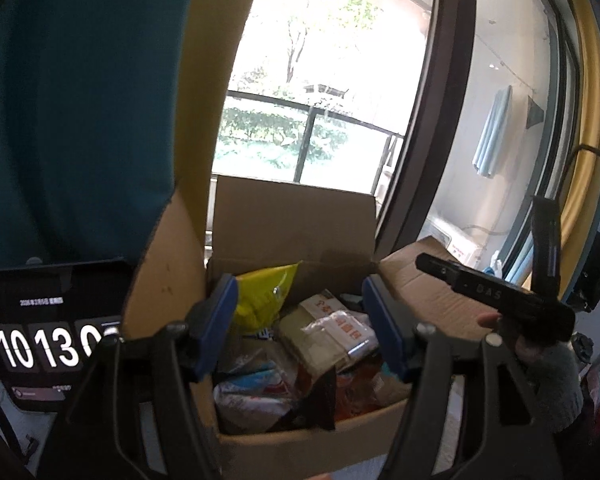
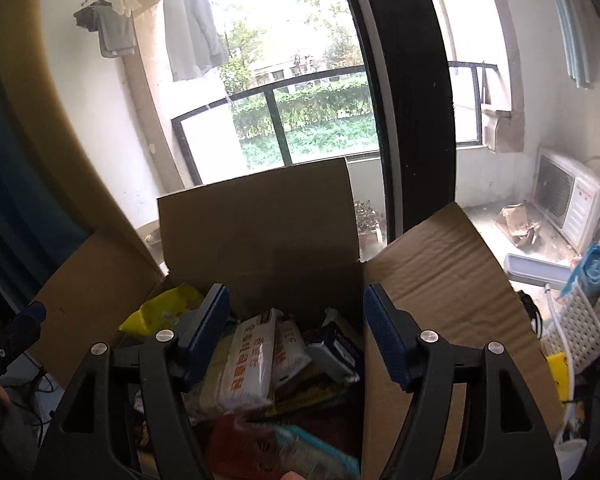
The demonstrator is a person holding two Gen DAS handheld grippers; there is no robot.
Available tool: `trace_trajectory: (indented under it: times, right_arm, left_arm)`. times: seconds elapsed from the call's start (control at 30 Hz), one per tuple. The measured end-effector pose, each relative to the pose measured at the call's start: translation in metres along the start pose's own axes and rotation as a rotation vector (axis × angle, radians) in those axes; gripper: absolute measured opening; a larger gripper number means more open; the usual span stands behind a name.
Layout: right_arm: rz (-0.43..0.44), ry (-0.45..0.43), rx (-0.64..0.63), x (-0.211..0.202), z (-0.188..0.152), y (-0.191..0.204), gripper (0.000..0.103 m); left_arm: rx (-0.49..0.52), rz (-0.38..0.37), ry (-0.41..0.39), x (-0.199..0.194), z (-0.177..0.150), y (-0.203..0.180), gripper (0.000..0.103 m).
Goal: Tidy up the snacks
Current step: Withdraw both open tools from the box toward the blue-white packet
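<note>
Parted left gripper (image 1: pixel 300 328) above snack packets (image 1: pixel 328 336) in cardboard box (image 1: pixel 292 220).

Daylight floods a tall window (image 2: pixel 300 100) overlooking a railed balcony (image 2: pixel 276 92).

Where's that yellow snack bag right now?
The yellow bag sits in the cardboard box's back-left corner in both views, left of the white packets.

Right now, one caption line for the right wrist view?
Right gripper open above the cardboard box of snack packets, white packet below its fingers.
</note>
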State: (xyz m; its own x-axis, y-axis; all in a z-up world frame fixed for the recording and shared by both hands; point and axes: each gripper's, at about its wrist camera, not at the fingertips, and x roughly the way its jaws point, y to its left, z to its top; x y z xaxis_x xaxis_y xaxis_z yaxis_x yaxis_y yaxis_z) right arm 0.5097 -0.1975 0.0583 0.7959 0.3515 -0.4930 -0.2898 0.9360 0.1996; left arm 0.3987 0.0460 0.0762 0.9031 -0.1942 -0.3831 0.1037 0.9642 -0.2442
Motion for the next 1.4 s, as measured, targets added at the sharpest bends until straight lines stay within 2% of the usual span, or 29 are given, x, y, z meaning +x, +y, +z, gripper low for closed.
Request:
trace_trajectory:
  times: [0.23, 0.67, 1.0, 1.17, 1.4]
  right_arm:
    - [0.011, 0.006, -0.022, -0.03, -0.019, 0.022, 0.073]
    - [0.061, 0.047, -0.063, -0.065, -0.071, 0.078, 0.073]
    - [0.098, 0.126, -0.098, -0.056, -0.121, 0.115, 0.073]
    - [0.105, 0.2, -0.152, -0.04, -0.157, 0.133, 0.073]
    - [0.126, 0.299, -0.238, -0.019, -0.203, 0.16, 0.073]
  left_arm:
    - [-0.004, 0.008, -0.029, -0.031, -0.004, 0.004, 0.067]
    - [-0.017, 0.043, -0.011, -0.088, -0.049, 0.035, 0.071]
    - [-0.034, 0.094, 0.036, -0.106, -0.09, 0.072, 0.071]
    - [-0.074, 0.11, 0.062, -0.106, -0.115, 0.093, 0.071]
    - [-0.067, 0.187, 0.101, -0.098, -0.145, 0.11, 0.071]
